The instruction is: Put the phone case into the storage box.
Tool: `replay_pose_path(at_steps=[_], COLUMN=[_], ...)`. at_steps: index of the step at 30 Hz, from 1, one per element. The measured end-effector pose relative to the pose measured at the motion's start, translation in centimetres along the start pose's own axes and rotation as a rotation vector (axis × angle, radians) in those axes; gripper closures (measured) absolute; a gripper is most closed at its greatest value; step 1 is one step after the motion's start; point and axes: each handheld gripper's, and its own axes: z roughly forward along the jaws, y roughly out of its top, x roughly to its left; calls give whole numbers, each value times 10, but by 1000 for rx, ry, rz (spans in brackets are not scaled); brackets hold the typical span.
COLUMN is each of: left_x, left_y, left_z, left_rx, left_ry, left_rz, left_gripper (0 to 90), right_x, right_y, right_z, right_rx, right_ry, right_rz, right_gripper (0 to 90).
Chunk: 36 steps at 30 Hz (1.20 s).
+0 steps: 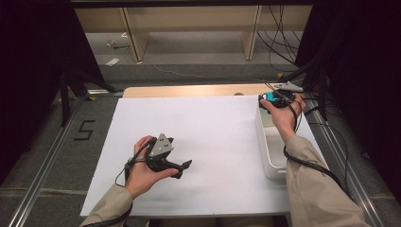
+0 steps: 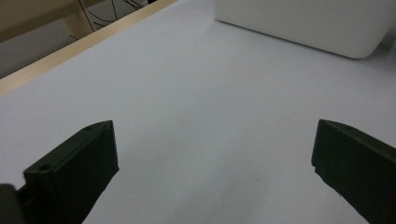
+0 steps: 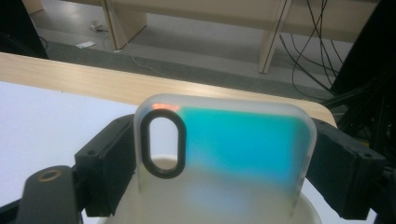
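A translucent phone case [image 3: 243, 144] with a turquoise back and a dark oval camera cutout stands upright between the jaws of my right gripper [image 3: 224, 163], which is shut on its two long edges. In the high view that right gripper [image 1: 272, 99] holds the phone case [image 1: 270, 97] over the far end of a white bin [image 1: 267, 156] at the right of the table. My left gripper [image 1: 182, 169] rests low over the white sheet [image 1: 208, 132] at the front left. The left gripper [image 2: 215, 158] has its jaws wide apart with nothing between them.
The white bin [image 2: 308, 23] lies ahead of the left gripper. A wooden table edge [image 1: 189, 91] runs behind the sheet. Beyond it are wooden shelf legs [image 1: 135, 42] and loose cables [image 1: 279, 38] on the floor. Metal rails [image 1: 47, 156] flank the table.
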Motion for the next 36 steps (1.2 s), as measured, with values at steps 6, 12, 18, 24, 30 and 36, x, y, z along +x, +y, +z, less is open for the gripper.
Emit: replay_pose_path(at_steps=[6,12,18,24,30,36], left_x=[0,0,0,0,0,0], left_y=[0,0,0,0,0,0], left_z=[0,0,0,0,0,0], left_rx=[1,1,2,2,2,3], left_ry=[-1,-2,-3,-3,-2,-1], left_rz=[1,-1,0,1,0,1], left_gripper=[0,0,0,0,0,0], right_x=[-1,-1,-2,-3,-4,-5], right_y=[-2,-2,-2,1,2,4], right_z=[2,2,1,-2,-4,-6], right_rx=[-5,-6,-6,-25,-37,-37], right_ry=[-14,-11,-13,-23,-29,-27], right_rz=[1,8,8,4,10,16], right_gripper=[153,100,52,43,41,45])
